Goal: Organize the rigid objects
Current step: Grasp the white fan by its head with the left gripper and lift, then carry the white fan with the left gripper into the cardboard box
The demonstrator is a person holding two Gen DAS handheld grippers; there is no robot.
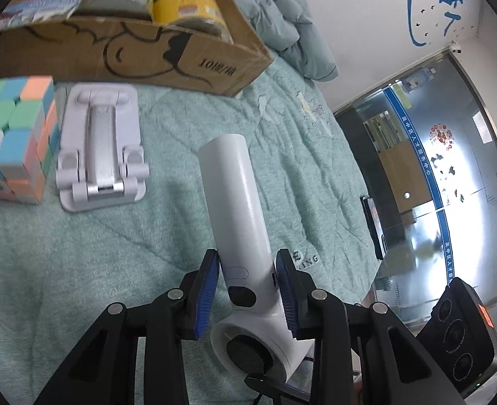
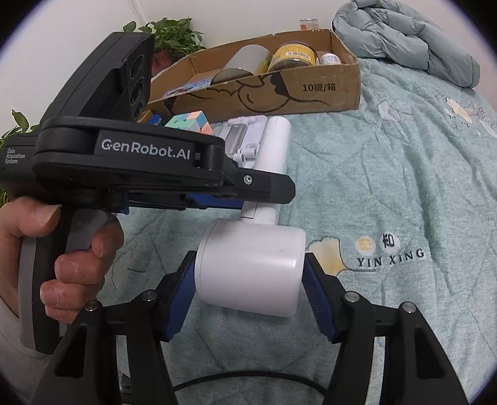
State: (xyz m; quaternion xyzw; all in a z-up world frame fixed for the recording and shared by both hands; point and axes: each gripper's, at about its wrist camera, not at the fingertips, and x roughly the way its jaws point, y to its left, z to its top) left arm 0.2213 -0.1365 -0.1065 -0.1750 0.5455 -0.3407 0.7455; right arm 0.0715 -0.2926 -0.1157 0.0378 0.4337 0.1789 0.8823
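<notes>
A white hair dryer is held above a pale green quilt by both grippers. My left gripper is shut on its handle, blue pads pressing both sides just above the round head. In the right wrist view my right gripper is shut on the dryer's cylindrical head, one pad on each end. The left gripper reaches in from the left over the handle, with a person's hand on its grip.
An open cardboard box at the back holds a yellow jar and other items. A pastel puzzle cube and a white folding stand lie before it. A grey-blue jacket lies beside the box, and a black phone at the bed's edge.
</notes>
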